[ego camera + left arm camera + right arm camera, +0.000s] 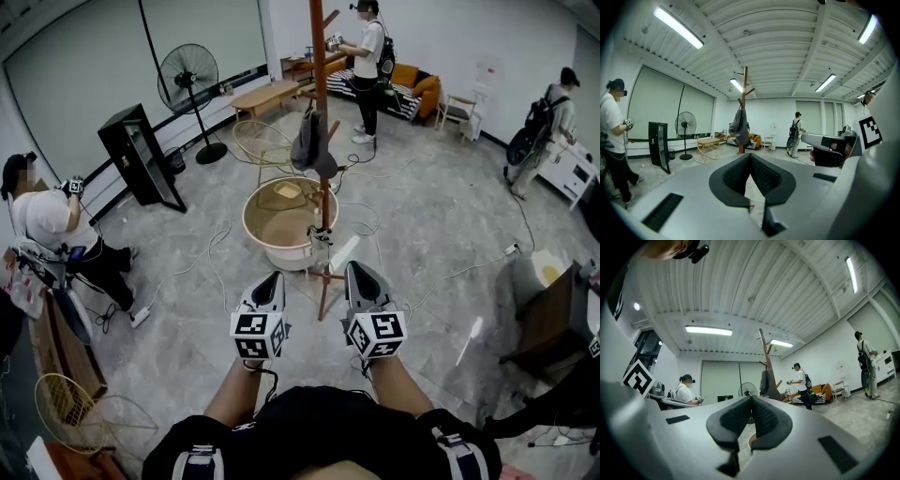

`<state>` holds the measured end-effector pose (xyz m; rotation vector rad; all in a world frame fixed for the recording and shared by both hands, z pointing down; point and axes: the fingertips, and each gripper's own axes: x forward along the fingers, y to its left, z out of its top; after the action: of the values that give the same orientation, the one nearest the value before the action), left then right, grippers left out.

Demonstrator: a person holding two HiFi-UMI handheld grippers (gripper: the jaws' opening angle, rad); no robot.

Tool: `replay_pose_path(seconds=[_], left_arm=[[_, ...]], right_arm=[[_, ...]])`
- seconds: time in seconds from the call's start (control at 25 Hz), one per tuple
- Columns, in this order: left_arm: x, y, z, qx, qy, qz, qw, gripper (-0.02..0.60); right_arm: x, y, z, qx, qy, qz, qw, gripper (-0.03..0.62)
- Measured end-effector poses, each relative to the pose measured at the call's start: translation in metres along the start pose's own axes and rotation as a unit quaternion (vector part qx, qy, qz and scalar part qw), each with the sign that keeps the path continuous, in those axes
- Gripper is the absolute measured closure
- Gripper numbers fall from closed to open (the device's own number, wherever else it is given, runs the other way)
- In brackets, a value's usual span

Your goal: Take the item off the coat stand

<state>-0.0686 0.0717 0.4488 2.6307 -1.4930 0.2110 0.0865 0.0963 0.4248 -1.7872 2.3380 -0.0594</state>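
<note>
A tall wooden coat stand (320, 112) rises straight ahead of me, with a dark grey garment (311, 142) hanging from one of its pegs. The same stand (745, 108) and garment (738, 123) show far off in the left gripper view, and the stand (766, 362) with its garment (764, 382) in the right gripper view. My left gripper (269, 284) and right gripper (361, 277) are held side by side, low, short of the stand's foot. Both have their jaws shut with nothing between them.
A round beige tub (286, 225) sits on the floor against the stand's base. Wire baskets (262, 141), a standing fan (190, 84), a black panel (141, 155) and floor cables surround it. Other people (370, 61) stand about the room; a dark table (553, 323) is at right.
</note>
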Motion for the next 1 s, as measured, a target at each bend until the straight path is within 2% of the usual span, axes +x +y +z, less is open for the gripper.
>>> replay_pose_path(seconds=[0.24,0.56,0.72,1.0], left_arm=[[0.039,-0.021,-0.002,0.002,0.006,-0.013,0.9999,0.565],[0.072,-0.025,0.001,-0.002,0.005,-0.014,0.9999,0.565],[0.089,-0.014,0.001,-0.004,0.007,-0.013,0.9999,0.565],[0.13,0.008,0.012,-0.011,-0.009,-0.013,0.9998,0.565]], right_arm=[[0.011,-0.043,-0.002,0.007,0.004,-0.011,1.0,0.579],[0.027,-0.075,-0.001,0.003,0.005,-0.03,1.0,0.579],[0.051,-0.078,-0.008,0.011,0.016,-0.017,1.0,0.579],[0.094,-0.083,-0.017,-0.007,0.027,-0.005,1.0,0.579]])
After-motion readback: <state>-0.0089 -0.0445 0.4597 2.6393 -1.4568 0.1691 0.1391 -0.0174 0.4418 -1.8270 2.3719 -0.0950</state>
